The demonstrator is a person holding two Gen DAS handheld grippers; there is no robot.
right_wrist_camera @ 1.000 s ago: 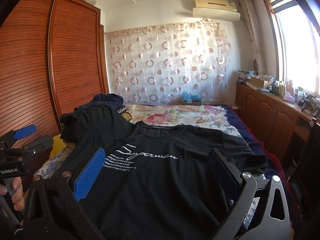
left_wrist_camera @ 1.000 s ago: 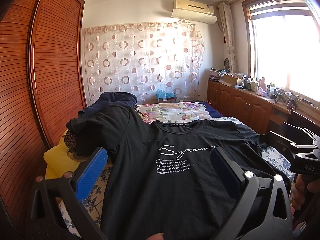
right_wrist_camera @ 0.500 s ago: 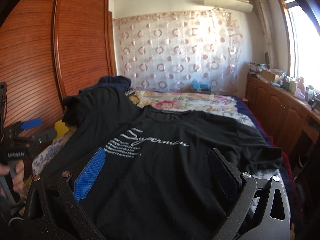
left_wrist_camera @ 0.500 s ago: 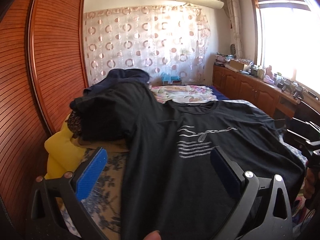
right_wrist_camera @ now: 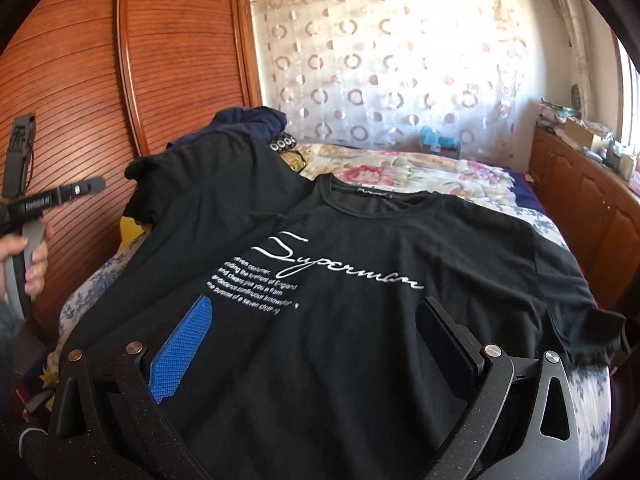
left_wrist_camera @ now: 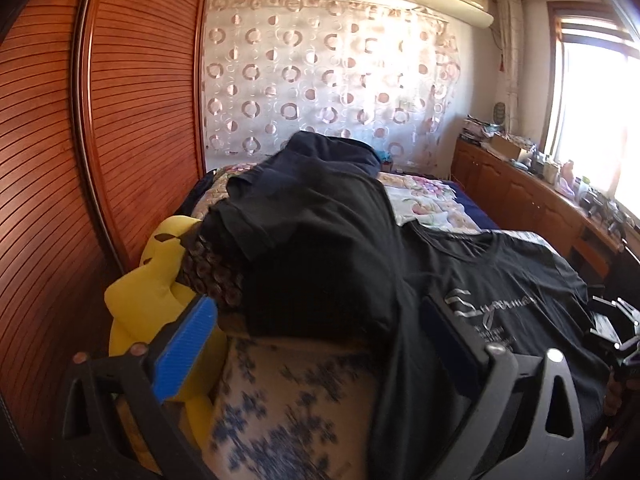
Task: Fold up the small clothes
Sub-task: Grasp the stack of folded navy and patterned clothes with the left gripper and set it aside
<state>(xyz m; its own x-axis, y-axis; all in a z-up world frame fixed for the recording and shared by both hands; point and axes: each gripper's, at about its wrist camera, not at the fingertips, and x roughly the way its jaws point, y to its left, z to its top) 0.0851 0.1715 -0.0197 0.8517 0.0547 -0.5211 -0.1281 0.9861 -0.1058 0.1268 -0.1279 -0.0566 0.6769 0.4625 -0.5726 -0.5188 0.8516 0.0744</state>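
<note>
A black T-shirt [right_wrist_camera: 360, 264] with white script lettering lies spread front-up on the bed, collar away from me. It also shows in the left wrist view [left_wrist_camera: 500, 292], its left sleeve [left_wrist_camera: 304, 216] draped over a pile of clothes. My left gripper [left_wrist_camera: 320, 340] is open and empty, above the bed's left edge beside the shirt's left side. My right gripper [right_wrist_camera: 312, 332] is open and empty, low over the shirt's lower front. The left gripper's handle [right_wrist_camera: 24, 200] shows at the far left of the right wrist view.
A wooden slatted wardrobe [left_wrist_camera: 80, 140] stands close along the left. A yellow plush toy [left_wrist_camera: 156, 284] and a pile of dark clothes [left_wrist_camera: 332, 152] sit at the bed's left. The flowered bedsheet [left_wrist_camera: 288, 412] lies beneath. Wooden cabinets [right_wrist_camera: 588, 200] run along the right.
My left gripper has swung left toward the shirt's left sleeve and the yellow toy. My right gripper has dropped lower and closer over the shirt. Both stay open.
</note>
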